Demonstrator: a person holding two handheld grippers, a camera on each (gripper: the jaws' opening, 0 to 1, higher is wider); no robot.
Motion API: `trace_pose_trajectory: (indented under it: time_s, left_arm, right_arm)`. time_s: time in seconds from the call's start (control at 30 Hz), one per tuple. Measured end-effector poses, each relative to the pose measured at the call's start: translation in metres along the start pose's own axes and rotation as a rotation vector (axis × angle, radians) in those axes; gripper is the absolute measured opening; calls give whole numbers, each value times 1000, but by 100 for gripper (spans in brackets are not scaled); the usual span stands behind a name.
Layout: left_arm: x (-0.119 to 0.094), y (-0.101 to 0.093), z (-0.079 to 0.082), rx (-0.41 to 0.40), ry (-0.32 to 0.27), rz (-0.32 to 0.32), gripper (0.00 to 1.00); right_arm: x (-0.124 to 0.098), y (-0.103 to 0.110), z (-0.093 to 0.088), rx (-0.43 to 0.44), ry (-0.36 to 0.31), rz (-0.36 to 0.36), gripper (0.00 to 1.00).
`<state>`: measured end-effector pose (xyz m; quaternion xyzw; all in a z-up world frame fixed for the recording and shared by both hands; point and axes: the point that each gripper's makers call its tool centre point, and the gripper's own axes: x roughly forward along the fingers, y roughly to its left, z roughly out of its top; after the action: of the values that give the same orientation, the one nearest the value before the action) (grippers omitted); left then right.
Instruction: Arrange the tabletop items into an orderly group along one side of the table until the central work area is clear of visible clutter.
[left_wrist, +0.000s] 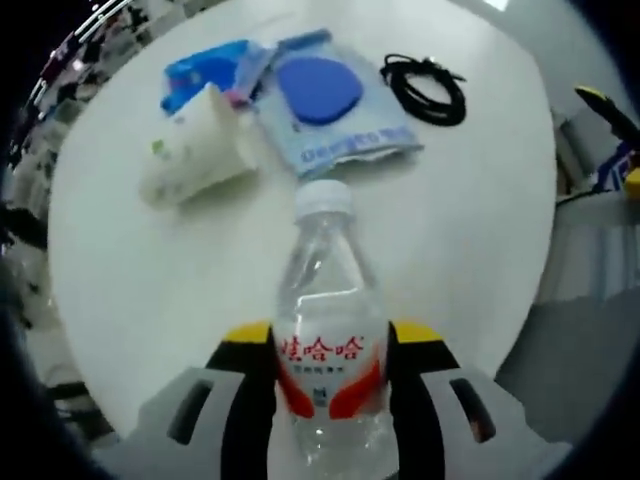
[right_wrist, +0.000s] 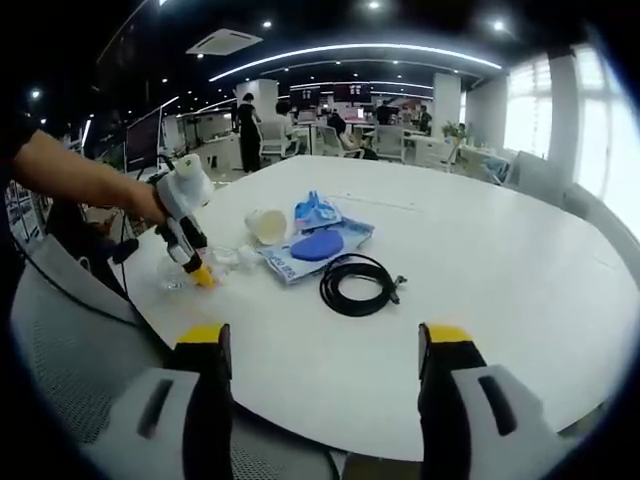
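Observation:
My left gripper (left_wrist: 331, 350) is shut on a clear water bottle (left_wrist: 326, 330) with a white cap and a red label, held just above the white table (left_wrist: 150, 290). Beyond the cap lie a white paper cup (left_wrist: 195, 150) on its side, a blue packet (left_wrist: 215, 72), a clear bag with a blue pad (left_wrist: 325, 100) and a coiled black cable (left_wrist: 428, 88). In the right gripper view my right gripper (right_wrist: 325, 345) stands open over the table's near edge. The cable (right_wrist: 355, 283), bag (right_wrist: 318, 247), cup (right_wrist: 266, 225) and left gripper (right_wrist: 185, 230) with the bottle (right_wrist: 225, 262) lie ahead.
The round white table (right_wrist: 480, 270) has bare room to the right of the cable. A grey mesh chair (right_wrist: 70, 340) stands at the left of the near edge. Office desks, chairs and people stand far behind the table.

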<state>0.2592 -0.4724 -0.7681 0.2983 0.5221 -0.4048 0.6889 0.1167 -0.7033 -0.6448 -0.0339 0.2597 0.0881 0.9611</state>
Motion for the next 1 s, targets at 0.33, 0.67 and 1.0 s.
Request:
trace_pose_trajectory:
  time_s: [0.33,0.67,1.0]
  left_arm:
    - [-2,1,2,3,15,-20,40]
    - [4,1,-1,-20,44,-32,41]
    - [2,0,-1,-41,42,-20,37]
  right_arm:
    - [0,0,0,2,1,3,75]
    - [0,0,-1,5,3,1,74]
    - [0,0,-3,7,6,4,73]
